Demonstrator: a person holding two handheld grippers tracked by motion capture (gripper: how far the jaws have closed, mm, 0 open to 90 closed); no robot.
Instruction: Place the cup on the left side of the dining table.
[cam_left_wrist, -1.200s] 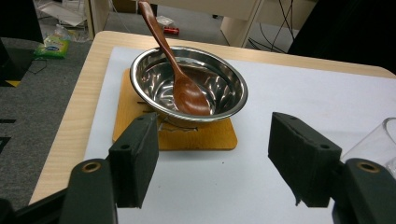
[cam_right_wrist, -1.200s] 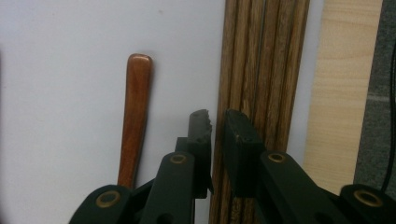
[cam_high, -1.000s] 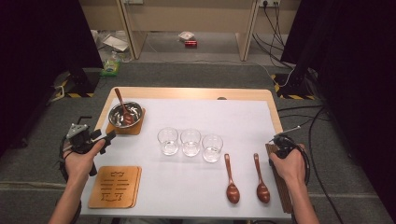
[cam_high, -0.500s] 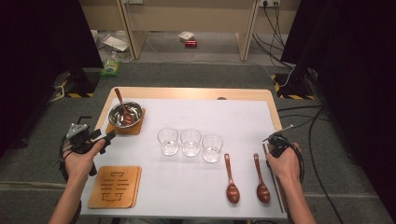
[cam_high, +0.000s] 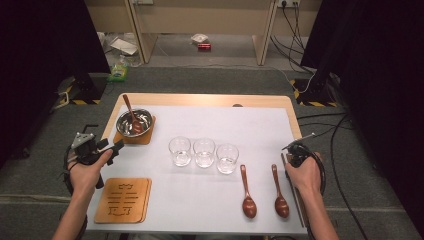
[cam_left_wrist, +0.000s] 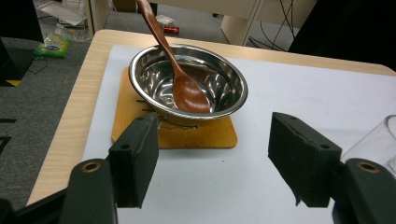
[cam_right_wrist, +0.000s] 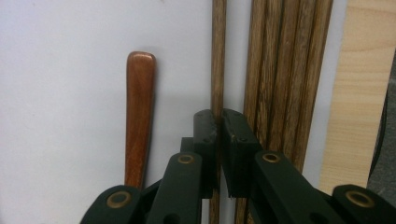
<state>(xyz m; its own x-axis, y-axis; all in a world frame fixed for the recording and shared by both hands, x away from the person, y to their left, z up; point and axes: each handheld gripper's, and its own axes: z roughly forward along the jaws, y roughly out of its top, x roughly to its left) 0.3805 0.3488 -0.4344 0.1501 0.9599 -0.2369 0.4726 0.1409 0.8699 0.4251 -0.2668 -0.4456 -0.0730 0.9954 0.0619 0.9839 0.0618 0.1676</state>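
Several thin wooden sticks (cam_right_wrist: 285, 70) lie side by side along the right edge of the white mat (cam_high: 200, 210). My right gripper (cam_right_wrist: 219, 126) points down at them. Its jaws have just been closing and now stand shut on the leftmost stick (cam_right_wrist: 218, 56). In the high view that gripper (cam_high: 289, 154) is at the far end of the sticks (cam_high: 296, 197). Left of them lie two wooden spoons (cam_high: 247, 192) (cam_high: 279, 192). My left gripper (cam_left_wrist: 210, 163) is open and empty, facing a steel bowl (cam_left_wrist: 154, 74) with a wooden spoon (cam_left_wrist: 187, 91) resting in it.
The bowl sits on a wooden coaster (cam_left_wrist: 201, 135) at the far left. Three empty glasses (cam_high: 204, 151) stand in a row mid-table. A carved wooden coaster (cam_high: 123, 200) lies near the front left, beside my left gripper (cam_high: 116, 148).
My right hand has shifted slightly left, over the far end of the sticks. The left hand has stayed where it was.
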